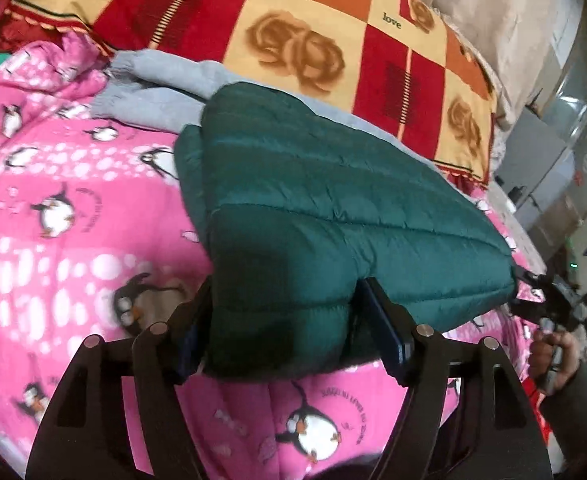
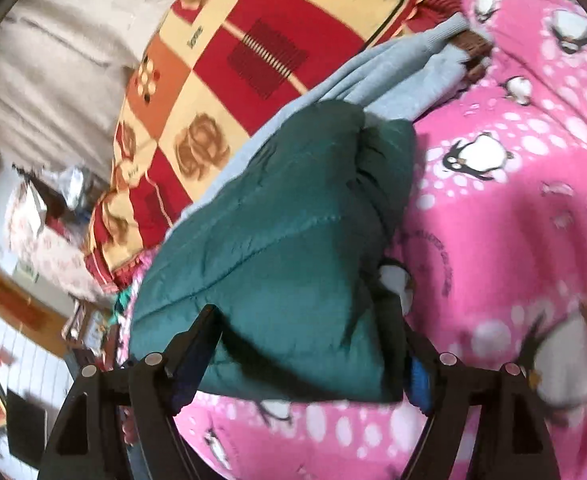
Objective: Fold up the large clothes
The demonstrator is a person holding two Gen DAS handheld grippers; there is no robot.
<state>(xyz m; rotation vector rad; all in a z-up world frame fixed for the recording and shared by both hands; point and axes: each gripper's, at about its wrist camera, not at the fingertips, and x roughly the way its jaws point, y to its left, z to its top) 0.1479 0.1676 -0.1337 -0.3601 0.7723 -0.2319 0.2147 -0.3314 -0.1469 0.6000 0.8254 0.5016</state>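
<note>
Both claws, the left gripper [image 1: 283,320] and right gripper [image 2: 307,344], clenched the folded green jacket [image 1: 333,208] over the pink blanket [image 1: 73,208]; next, seemingly, setting it down flat

Green puffer jacket [image 1: 325,216] between left gripper [image 1: 283,320] fingers: quilted synthetic cloth, slight sheen. Under it, pink penguin-print blanket [image 1: 73,208], soft matt fleece; beyond the tips, grey sweatshirt [image 1: 153,84], matt knit with ribbed cuff. Gripper arms matt black plastic with bright metal pins.
</note>
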